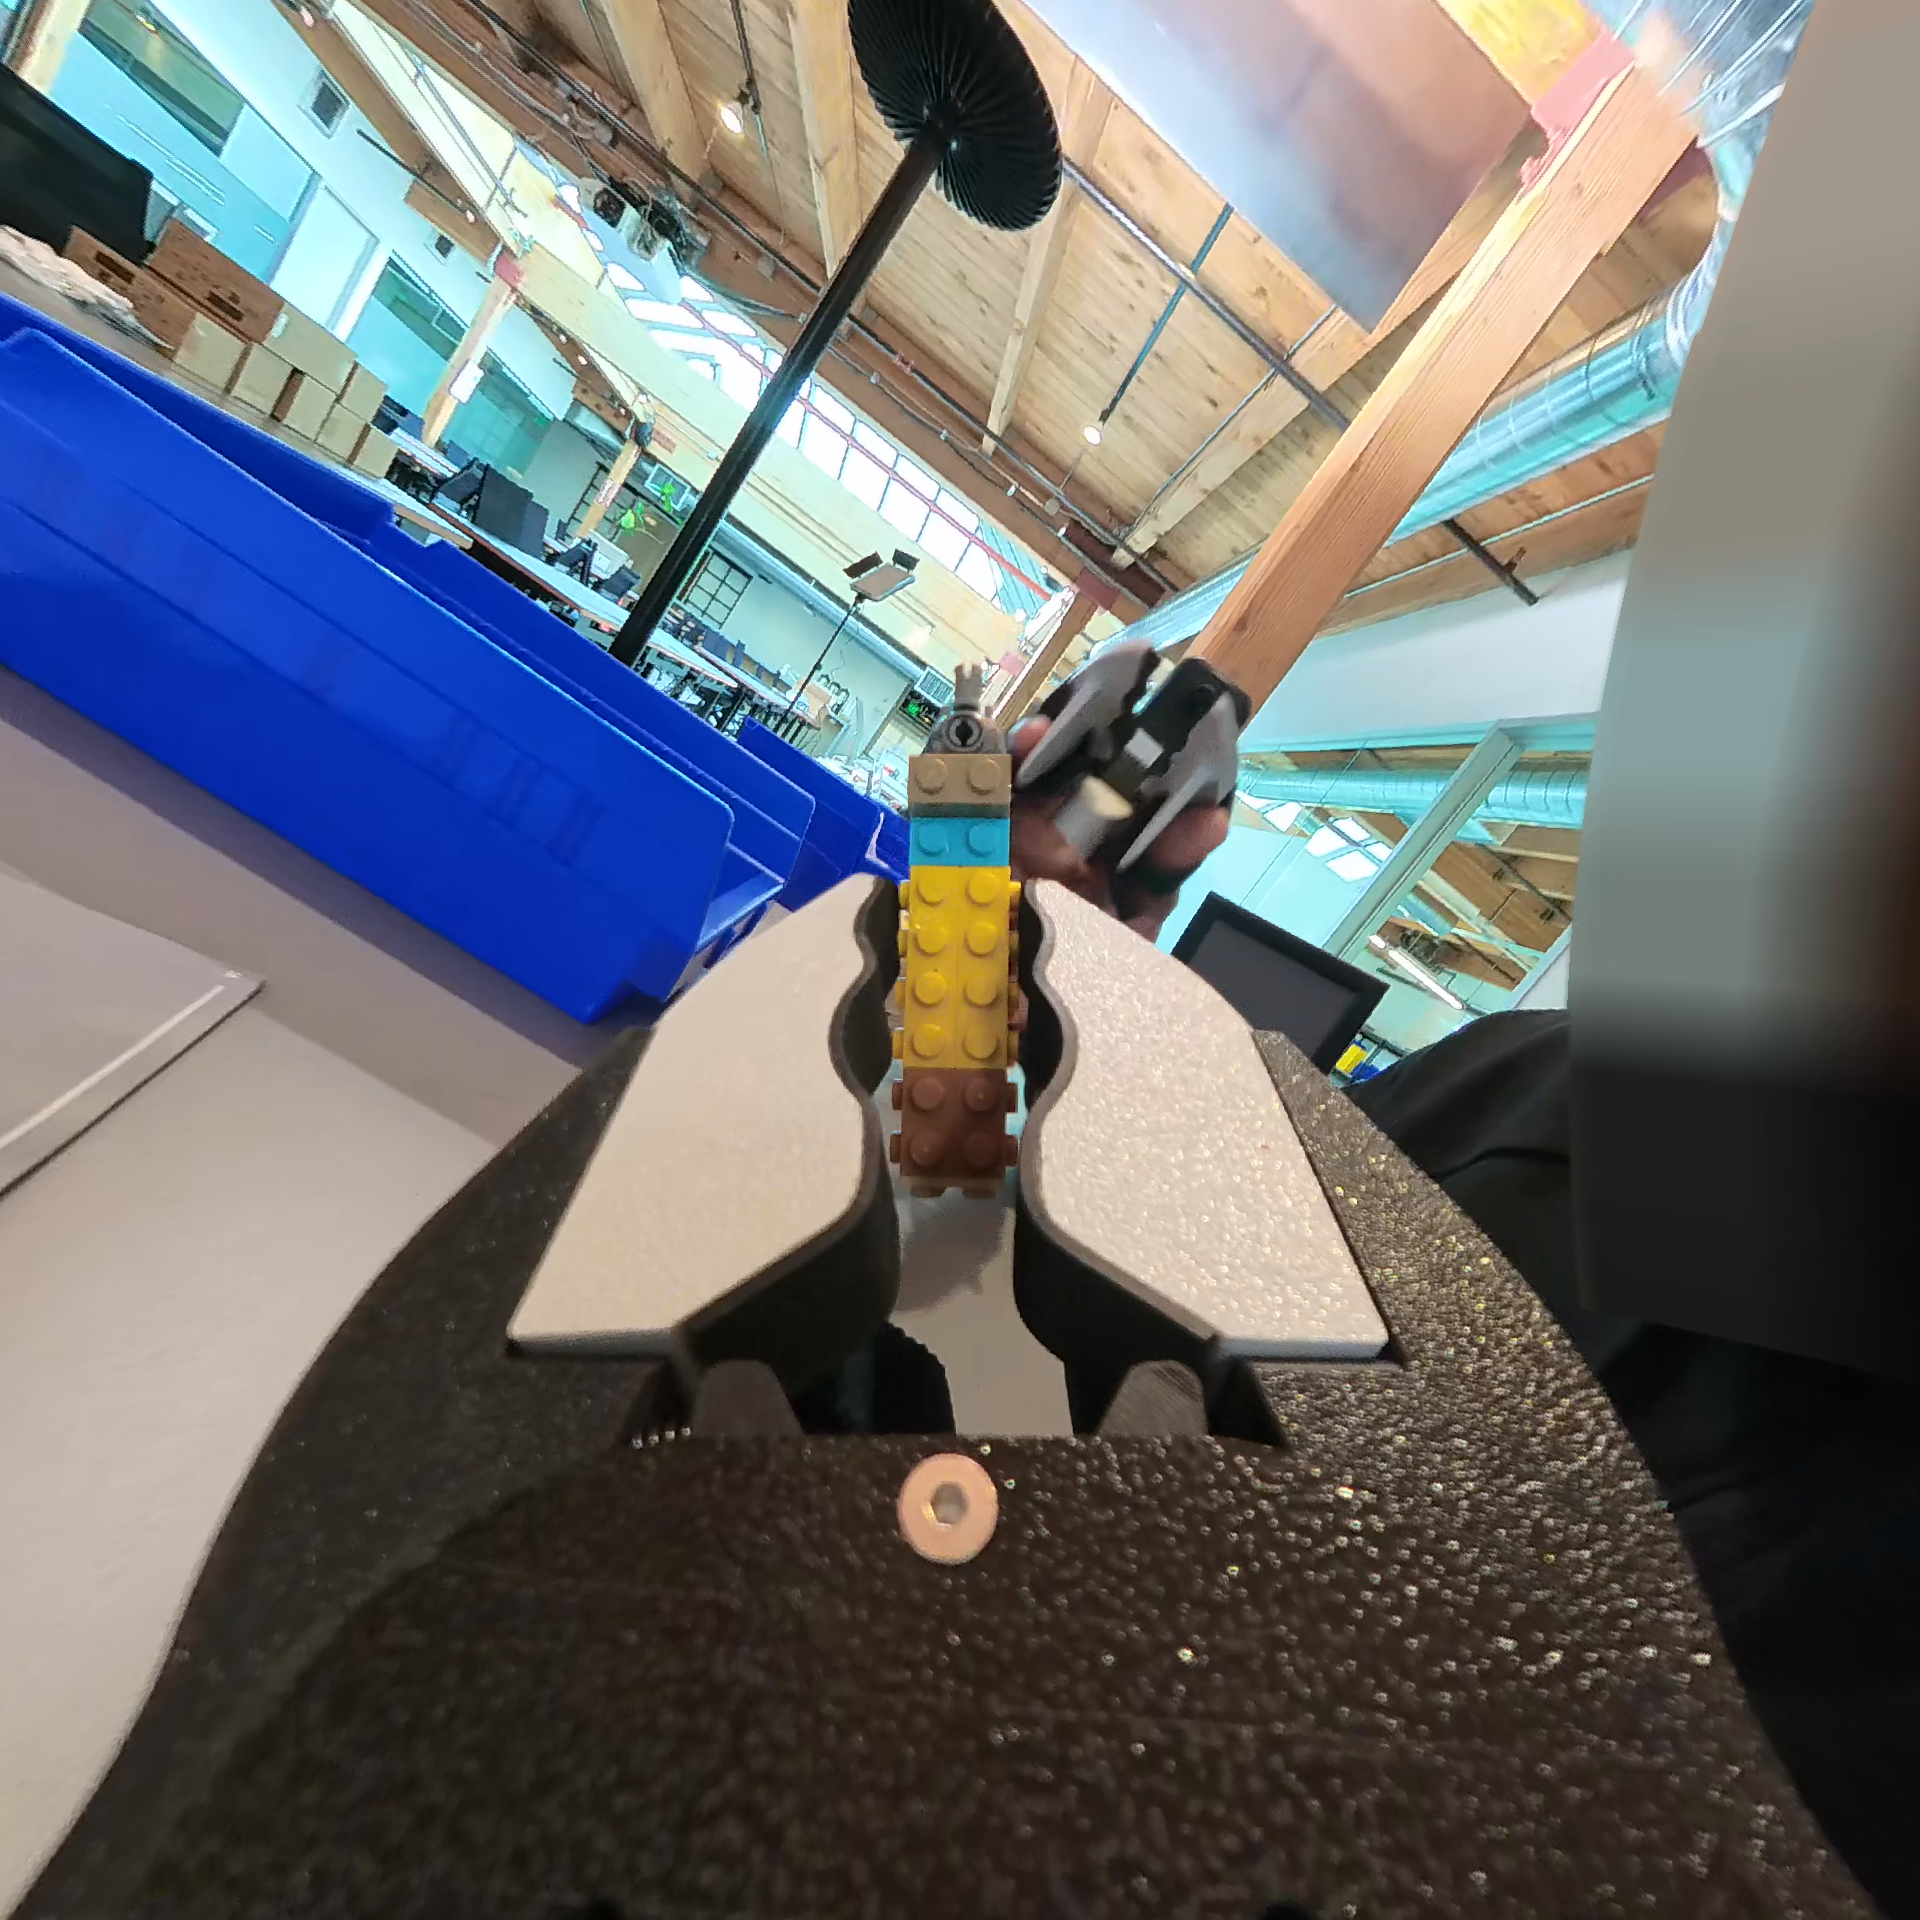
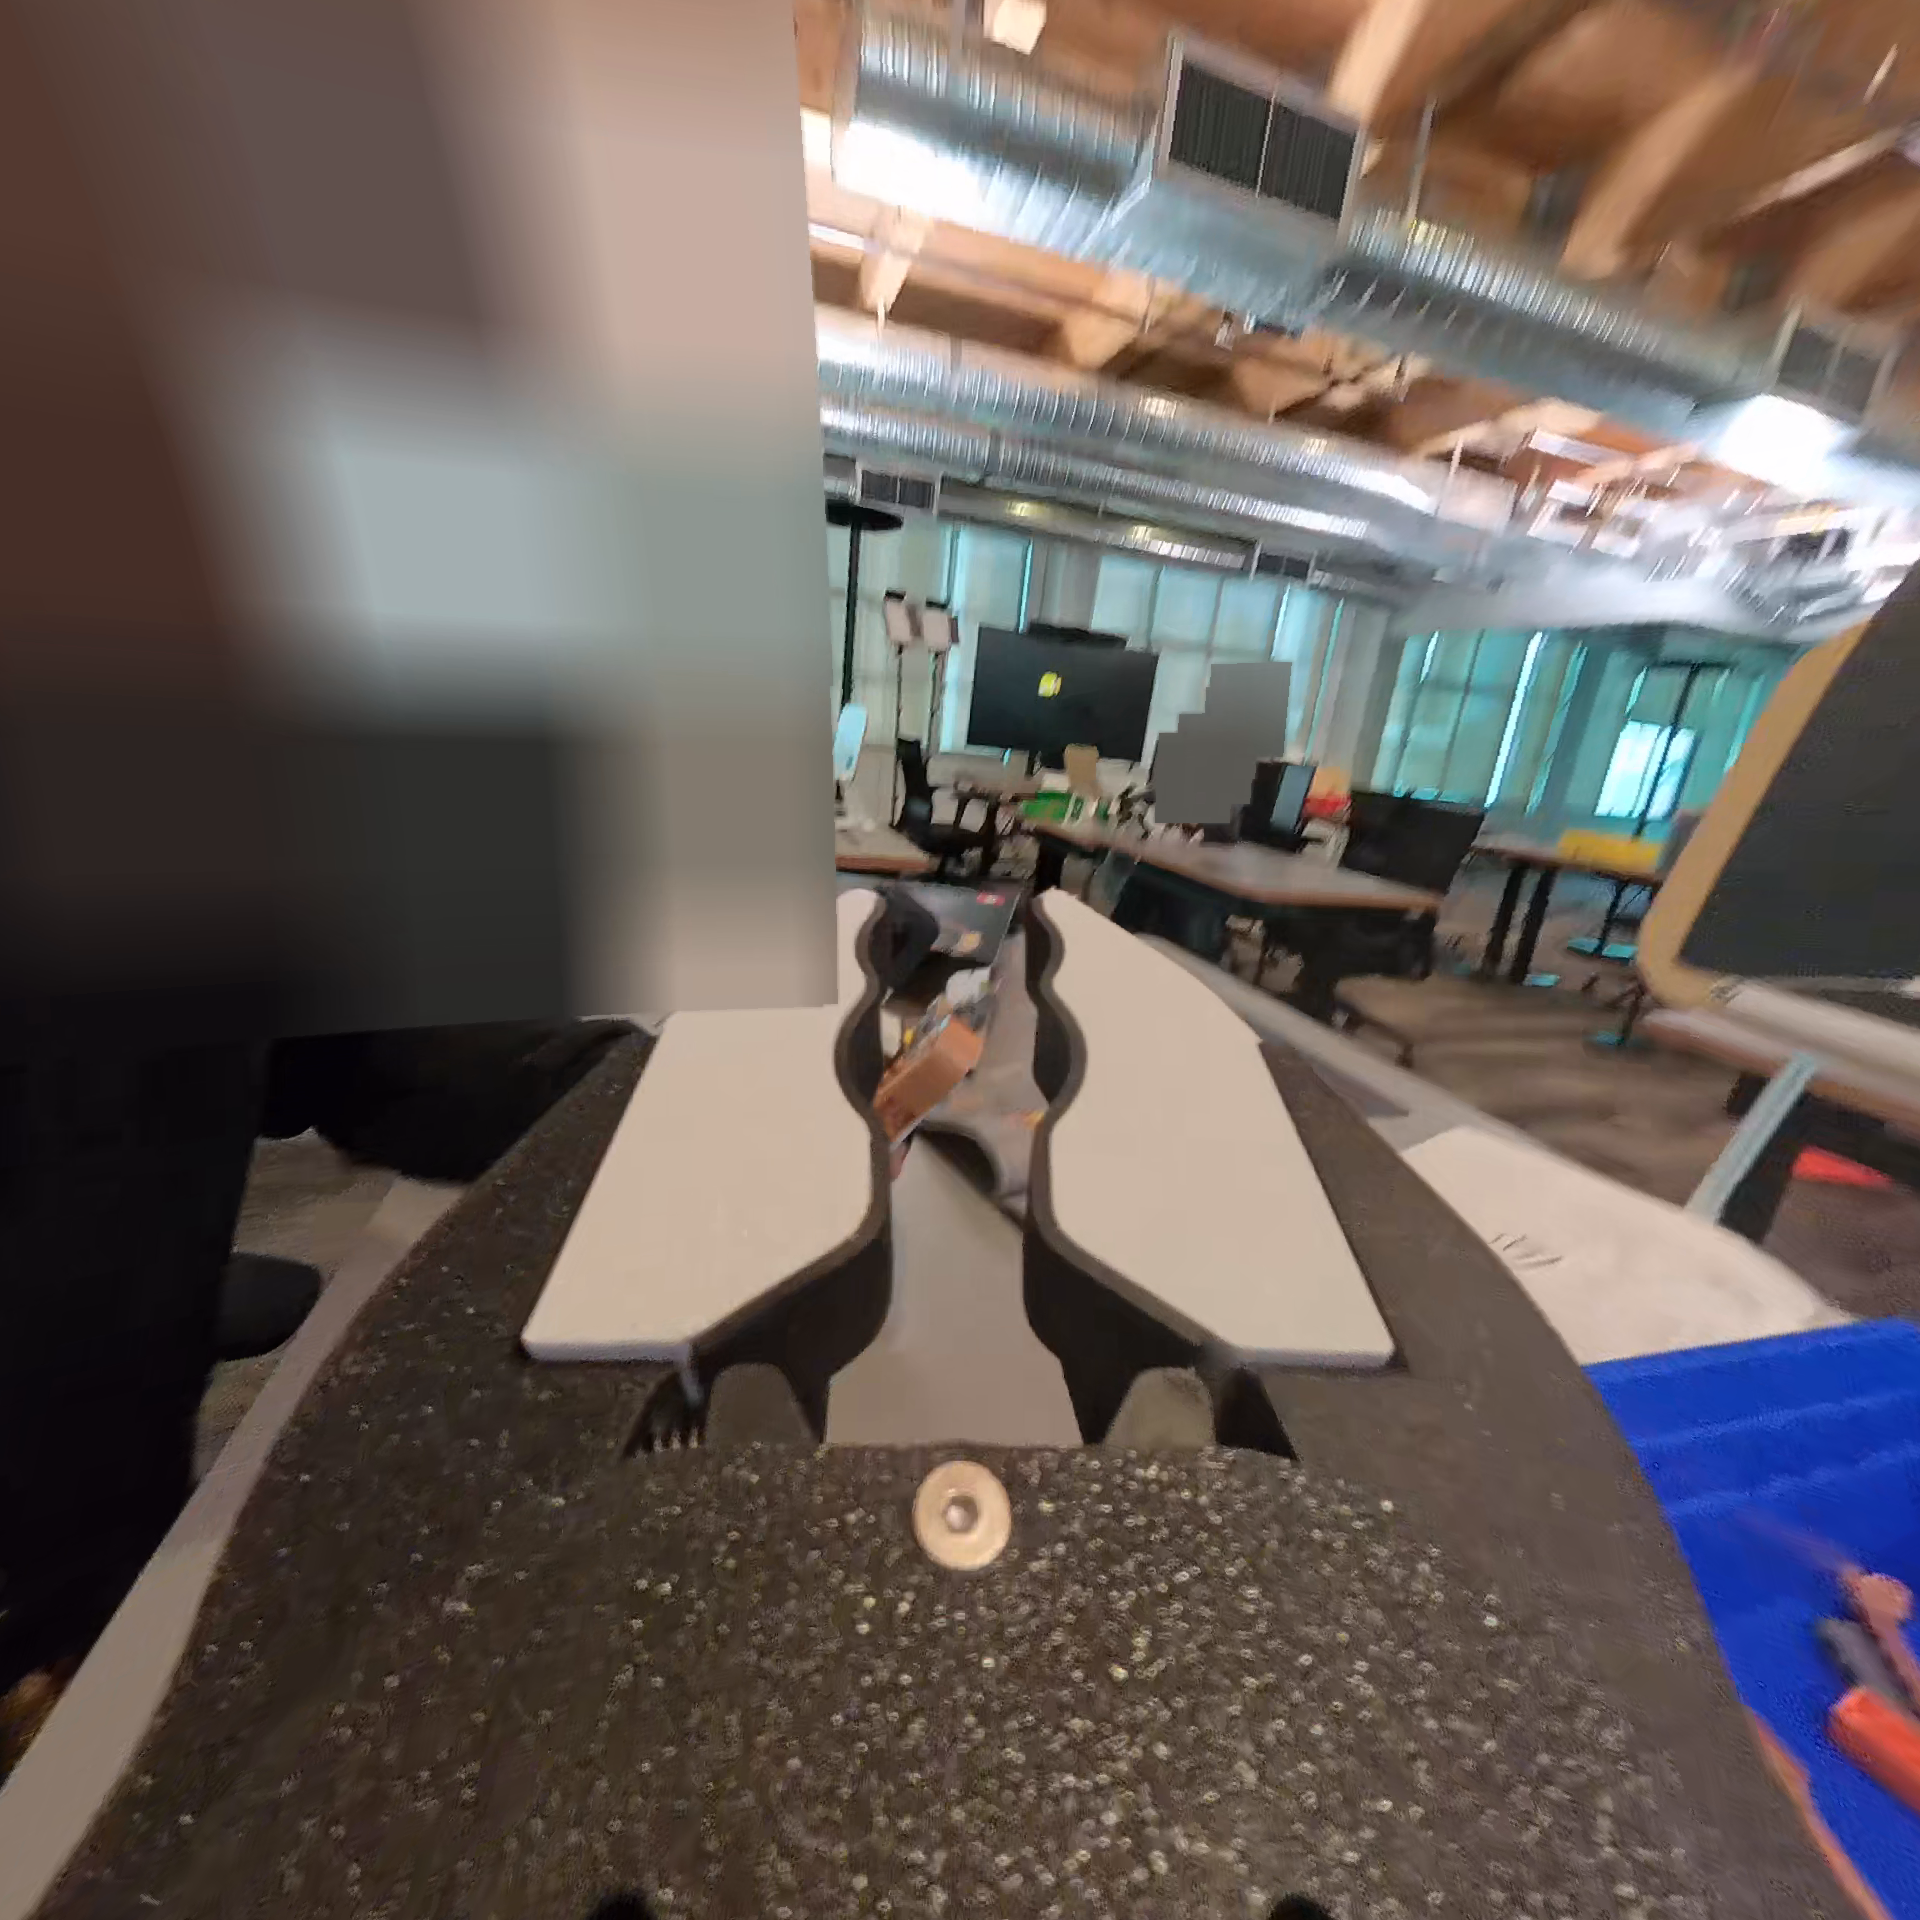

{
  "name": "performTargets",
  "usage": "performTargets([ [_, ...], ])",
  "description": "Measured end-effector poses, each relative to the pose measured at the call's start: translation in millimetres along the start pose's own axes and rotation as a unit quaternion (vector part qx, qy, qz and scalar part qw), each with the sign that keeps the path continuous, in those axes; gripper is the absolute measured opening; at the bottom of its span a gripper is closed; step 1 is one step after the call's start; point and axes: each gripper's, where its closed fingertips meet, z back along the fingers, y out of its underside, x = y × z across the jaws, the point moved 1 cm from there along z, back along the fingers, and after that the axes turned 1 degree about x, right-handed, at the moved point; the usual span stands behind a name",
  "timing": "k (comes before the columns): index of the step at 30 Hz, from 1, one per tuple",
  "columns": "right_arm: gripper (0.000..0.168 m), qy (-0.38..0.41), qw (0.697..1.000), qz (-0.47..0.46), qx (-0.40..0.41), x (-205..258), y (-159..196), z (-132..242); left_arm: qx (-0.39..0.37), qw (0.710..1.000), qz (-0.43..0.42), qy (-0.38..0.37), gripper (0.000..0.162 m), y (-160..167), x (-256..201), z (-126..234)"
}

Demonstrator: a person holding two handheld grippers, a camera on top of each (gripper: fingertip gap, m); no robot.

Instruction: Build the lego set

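Observation:
My left gripper (image 1: 956, 935) is shut on a lego stack (image 1: 958, 997) and holds it upright in the air. The stack runs brown, yellow, light blue and tan, with a small grey piece (image 1: 964, 732) on top. My right gripper (image 1: 1127, 774), in a person's hand, hovers just right of the stack's top, apart from it. In the right wrist view my right gripper (image 2: 951, 977) has its jaws narrow, with a small brown and grey lego piece (image 2: 928, 1070) wedged between the fingers; the picture is blurred.
Blue bins (image 1: 343, 727) stand along the left on the grey table (image 1: 208, 1195), and a black lamp pole (image 1: 769, 416) rises behind them. Another blue bin (image 2: 1787, 1538) with orange parts (image 2: 1870, 1714) lies at lower right. A dark lego box (image 2: 961, 920) lies beyond the right fingers. There is about 15 cm between the tips of the two grippers.

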Motion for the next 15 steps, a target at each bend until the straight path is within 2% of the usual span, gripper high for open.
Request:
performTargets([
  [3,0.023,0.016,1.0,0.017,-0.02,-5,-12,10,0.005,1.0,-0.002,-0.001,0.021,2,0,-1],
  [6,0.023,0.032,0.999,0.015,-0.004,-13,-9,13,0.008,1.0,-0.006,-0.001,0.021,3,0,-2],
  [10,0.027,0.066,0.995,0.02,0.07,-28,3,22,0.023,0.999,-0.027,-0.006,0.021,6,-1,-3],
  [15,0.029,0.118,0.975,0.056,0.181,-41,17,50,0.074,0.992,-0.095,-0.031,0.021,16,2,-6],
])
